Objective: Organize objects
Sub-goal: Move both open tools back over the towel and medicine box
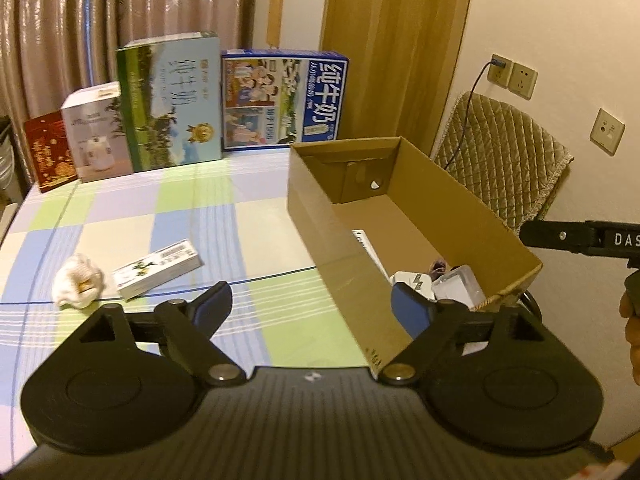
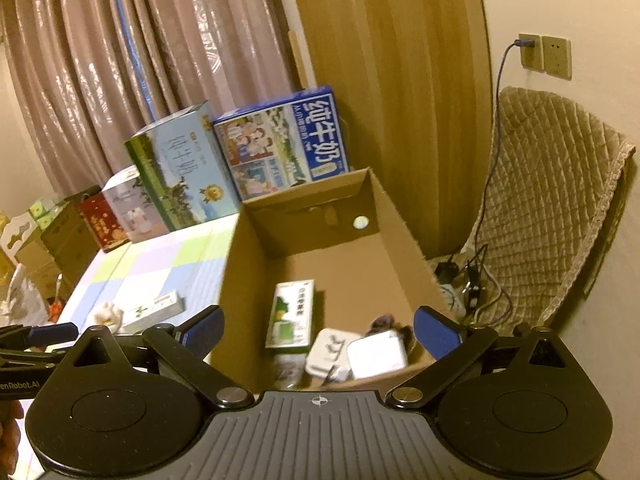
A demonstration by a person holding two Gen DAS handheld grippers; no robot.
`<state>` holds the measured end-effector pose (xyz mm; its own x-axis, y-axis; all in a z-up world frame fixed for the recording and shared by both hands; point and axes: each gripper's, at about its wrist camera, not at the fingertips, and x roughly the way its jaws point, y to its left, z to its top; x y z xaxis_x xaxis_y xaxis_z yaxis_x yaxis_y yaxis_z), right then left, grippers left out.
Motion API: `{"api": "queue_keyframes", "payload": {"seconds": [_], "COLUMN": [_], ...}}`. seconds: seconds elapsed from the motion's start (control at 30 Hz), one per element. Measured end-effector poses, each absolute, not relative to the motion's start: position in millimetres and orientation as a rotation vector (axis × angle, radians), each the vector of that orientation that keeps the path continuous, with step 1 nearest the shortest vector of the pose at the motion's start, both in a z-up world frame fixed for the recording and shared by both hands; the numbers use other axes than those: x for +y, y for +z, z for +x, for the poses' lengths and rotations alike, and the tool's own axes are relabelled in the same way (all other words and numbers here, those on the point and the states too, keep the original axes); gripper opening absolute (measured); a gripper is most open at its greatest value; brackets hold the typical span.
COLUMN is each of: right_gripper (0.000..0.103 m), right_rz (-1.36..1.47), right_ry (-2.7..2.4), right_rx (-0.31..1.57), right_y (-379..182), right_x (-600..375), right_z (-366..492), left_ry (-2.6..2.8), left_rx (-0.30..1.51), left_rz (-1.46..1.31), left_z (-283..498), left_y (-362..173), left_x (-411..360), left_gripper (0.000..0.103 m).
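Left wrist view shows two things not yet put away on the checked pastel worktop (image 1: 168,208): a long, flat white-and-green printed carton (image 1: 157,270) lying on its broad face, and just to its left, near but apart, a crumpled white soft lump with a yellowish patch (image 1: 78,280). The carton looks light and stiff with smooth, perhaps slippery card; I would pinch it across its narrow width near the middle. The lump looks very light and squashy, so any grasp through its bulk should hold.

The open brown cardboard box (image 1: 348,280) stands to the right, already holding a green-and-white carton (image 2: 290,314) and white packets (image 2: 352,354) at its near end.

The left gripper (image 1: 316,306) is spread wide and empty; so is the right gripper (image 2: 318,330), above the box's near end.
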<state>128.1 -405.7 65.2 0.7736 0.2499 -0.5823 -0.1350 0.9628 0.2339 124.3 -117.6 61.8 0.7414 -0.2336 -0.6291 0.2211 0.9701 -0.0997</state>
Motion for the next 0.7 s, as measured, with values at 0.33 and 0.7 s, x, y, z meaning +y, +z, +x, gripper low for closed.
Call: {"api": "queue_keyframes", "payload": {"seconds": [0.33,0.7], "right_gripper": [0.101,0.101], "right_rz": [0.19,0.136], "right_ry": [0.283,0.396], "right_rx": [0.638,0.646], "right_y": [86,92], "right_x": [-360,-291], "right_z": [92,74], "left_ry": [-0.183,-0.047], "left_rx": [0.662,0.65], "left_rz": [-0.035,-0.061], "left_z": [73,39], "left_y": [81,91], "left_x": [-59,22], "left_gripper": [0.102,0.102]}}
